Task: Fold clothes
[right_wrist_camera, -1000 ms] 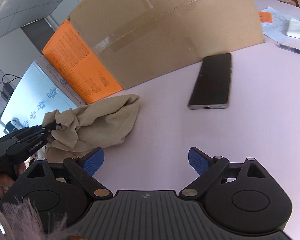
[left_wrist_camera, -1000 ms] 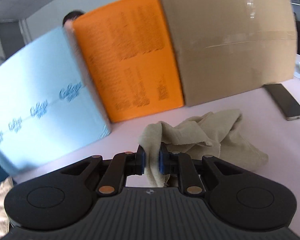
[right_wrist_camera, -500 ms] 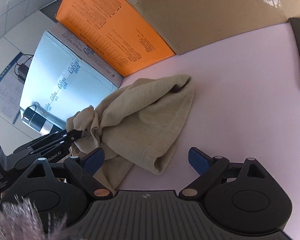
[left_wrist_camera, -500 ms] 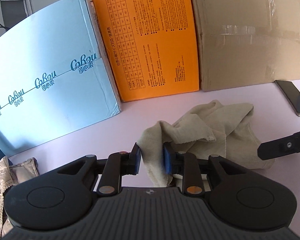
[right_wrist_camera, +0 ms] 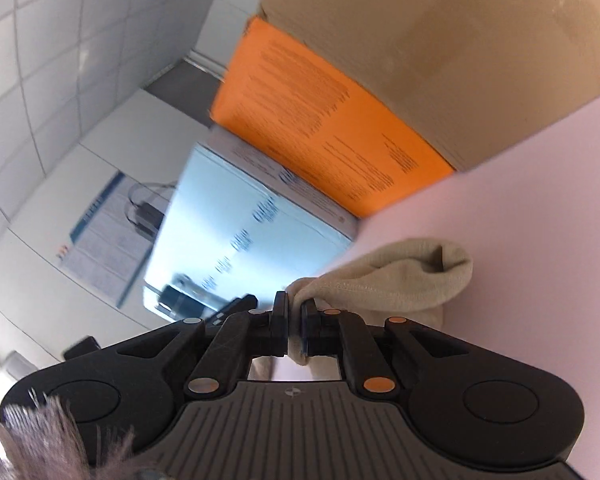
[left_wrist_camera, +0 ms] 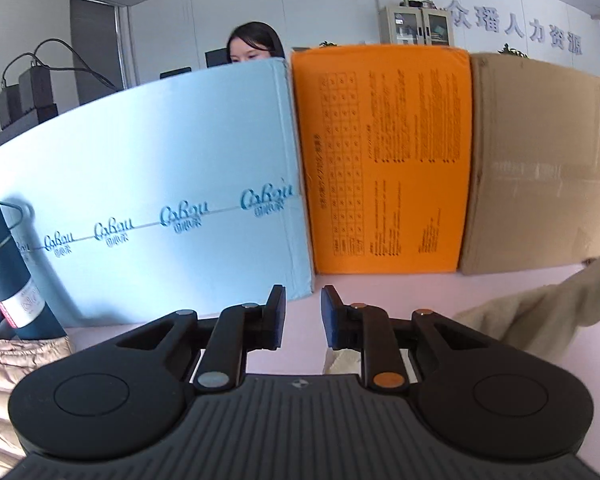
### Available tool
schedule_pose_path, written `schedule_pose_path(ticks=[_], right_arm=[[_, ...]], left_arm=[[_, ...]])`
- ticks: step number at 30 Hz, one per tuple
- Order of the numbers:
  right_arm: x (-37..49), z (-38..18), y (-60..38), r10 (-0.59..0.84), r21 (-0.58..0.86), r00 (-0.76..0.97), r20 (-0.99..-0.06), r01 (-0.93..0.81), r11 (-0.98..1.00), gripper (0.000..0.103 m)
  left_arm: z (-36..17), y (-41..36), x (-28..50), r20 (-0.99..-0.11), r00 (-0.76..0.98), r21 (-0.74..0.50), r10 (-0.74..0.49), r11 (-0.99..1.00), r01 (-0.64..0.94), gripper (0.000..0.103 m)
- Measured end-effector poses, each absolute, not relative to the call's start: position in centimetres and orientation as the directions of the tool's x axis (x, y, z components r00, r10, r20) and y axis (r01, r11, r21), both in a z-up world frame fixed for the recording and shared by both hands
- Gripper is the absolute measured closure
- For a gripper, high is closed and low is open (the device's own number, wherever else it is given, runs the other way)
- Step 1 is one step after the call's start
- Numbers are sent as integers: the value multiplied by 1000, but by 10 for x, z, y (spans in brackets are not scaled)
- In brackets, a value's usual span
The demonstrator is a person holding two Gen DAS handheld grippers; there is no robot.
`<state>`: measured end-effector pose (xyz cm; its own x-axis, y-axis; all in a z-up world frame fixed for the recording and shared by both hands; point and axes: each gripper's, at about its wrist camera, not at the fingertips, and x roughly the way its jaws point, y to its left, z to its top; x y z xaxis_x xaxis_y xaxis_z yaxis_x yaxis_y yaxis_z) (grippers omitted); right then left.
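The right gripper [right_wrist_camera: 294, 322] pinches a fold of soft beige knit cloth [right_wrist_camera: 400, 280] lying beside the orange box [right_wrist_camera: 320, 120]; the left gripper [left_wrist_camera: 303, 318], empty, is closing.

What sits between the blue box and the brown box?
The orange box stands between the blue box and the brown box, clearest in the left wrist view.

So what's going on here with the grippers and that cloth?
A person is folding clothes with two handheld grippers. The right gripper is shut on an edge of the beige garment, which lies bunched on the pink table. The left gripper has nothing between its pads and faces the blue box; its jaws are closing.
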<state>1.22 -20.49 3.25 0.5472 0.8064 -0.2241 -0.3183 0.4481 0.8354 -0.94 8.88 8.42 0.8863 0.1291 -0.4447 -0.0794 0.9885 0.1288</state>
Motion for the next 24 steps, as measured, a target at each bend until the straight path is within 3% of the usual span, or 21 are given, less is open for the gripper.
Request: schedule_pose_path(ticks=[2,5,8,12,15,16,17,18,20,24], right_arm=[[4,50,-224,782,841,600,-171,-325,433,97],[-13,64,-262,691,824,703,-168,-285,490,97],[-33,58,-300,553,801,792,-257,-145,580,97],[-59,36,-329,411,742,810,-418,43,669,97],[-73,19,-334,359,679,771,-526,127,723,97],[-76,14,-334,345,659,758,-554,147,737,97],[-78,11,-334,336,643,751,-569,152,750,97],[-78,8,-333,334,632,747,-575,146,761,97],[-78,6,-329,337,621,745,-575,130,773,96],[-77,2,-326,352,627,746,-565,111,771,94]], left_arm=[[91,90,-10,-438,887,143,147,985,-92,85],[87,99,-19,-455,878,172,148,982,-77,79],[73,110,-36,-480,865,210,148,976,-51,66],[44,117,-57,-565,819,203,104,979,16,65],[32,104,-65,-636,771,121,-23,984,130,56],[28,98,-67,-660,744,69,-103,978,197,48],[25,91,-67,-682,709,19,-180,964,263,36],[22,81,-66,-705,660,-29,-259,941,338,30],[15,57,-67,-729,591,-72,-345,898,435,26],[-2,13,-64,-772,547,-48,-325,887,459,22]])
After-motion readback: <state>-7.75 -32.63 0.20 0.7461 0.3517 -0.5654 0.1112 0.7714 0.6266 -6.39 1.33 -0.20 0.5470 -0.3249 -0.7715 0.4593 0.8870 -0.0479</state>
